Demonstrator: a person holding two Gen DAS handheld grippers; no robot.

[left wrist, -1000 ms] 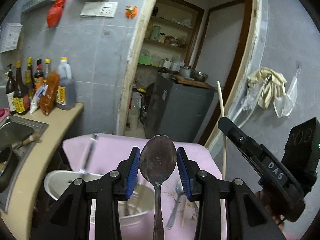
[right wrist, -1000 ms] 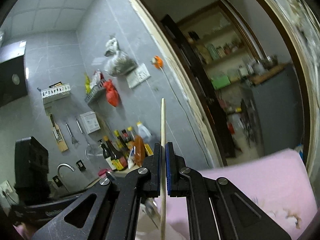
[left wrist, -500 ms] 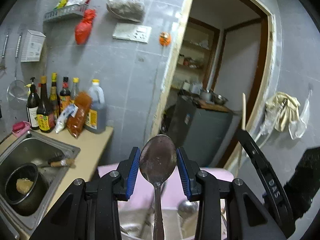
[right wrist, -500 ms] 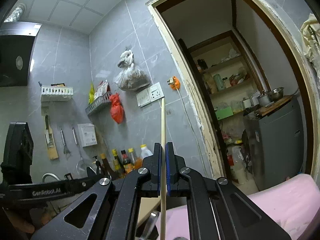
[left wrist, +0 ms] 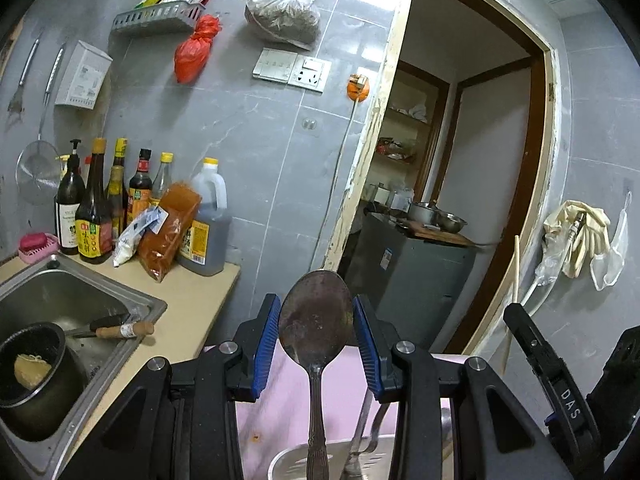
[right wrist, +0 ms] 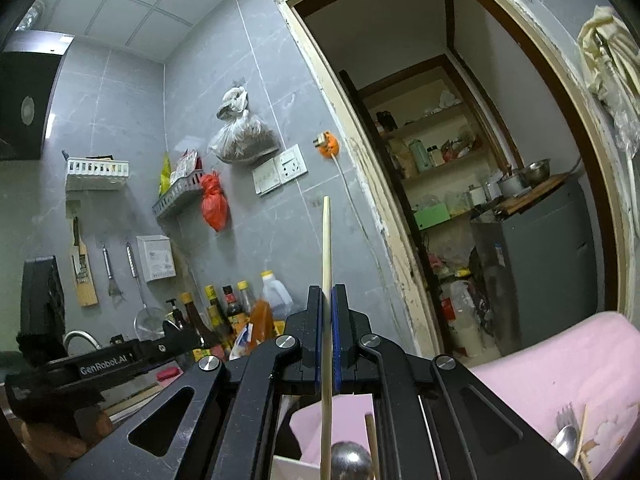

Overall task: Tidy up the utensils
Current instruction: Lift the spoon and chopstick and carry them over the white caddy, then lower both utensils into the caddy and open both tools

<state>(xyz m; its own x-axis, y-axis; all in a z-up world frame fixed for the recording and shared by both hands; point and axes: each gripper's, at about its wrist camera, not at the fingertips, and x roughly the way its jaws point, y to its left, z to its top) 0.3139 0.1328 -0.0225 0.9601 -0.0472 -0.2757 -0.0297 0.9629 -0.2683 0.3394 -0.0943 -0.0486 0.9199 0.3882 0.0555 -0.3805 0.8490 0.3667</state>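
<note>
Raised and tilted upward since a second ago: pink cloth and white basin largely dropped from the left wrist view, wall and doorway now filling both views. At far left of the left wrist view, a steel sink point(left wrist: 60, 300) set into the tan counter point(left wrist: 192, 304), a dark pot point(left wrist: 32, 372) inside it and a wooden-handled tool point(left wrist: 120, 328) lying across its rim. Behind, a row of sauce bottles point(left wrist: 94, 216) and a large oil jug point(left wrist: 206, 224) against the grey tiled wall. In the centre, left gripper point(left wrist: 316, 336) with blue-padded fingers point(left wrist: 266, 344) set fairly wide, closed on the metal spoon point(left wrist: 316, 320), bowl upward between the pads, handle running down toward a white perforated basin point(left wrist: 288, 460) on the pink cloth point(left wrist: 280, 400). Further right, open doorway with a grey cabinet point(left wrist: 408, 280), then the right gripper's body seen from outside, a chopstick rising from it. In the right wrist view, wall racks and hanging tools at left, the other gripper's body marked "GenRobot.AI" low at left. In the centre, right gripper point(right wrist: 327, 320) with fingers point(right wrist: 316, 332) drawn narrow, pinching a single wooden chopstick point(right wrist: 327, 248), upright, its tip well above the pads. Below, a second chopstick point(right wrist: 372, 444) and a rounded spoon bowl point(right wrist: 352, 462). At lower right, a fork point(right wrist: 564, 416) and another spoon point(right wrist: 564, 444) lying on the pink cloth point(right wrist: 560, 364).
</note>
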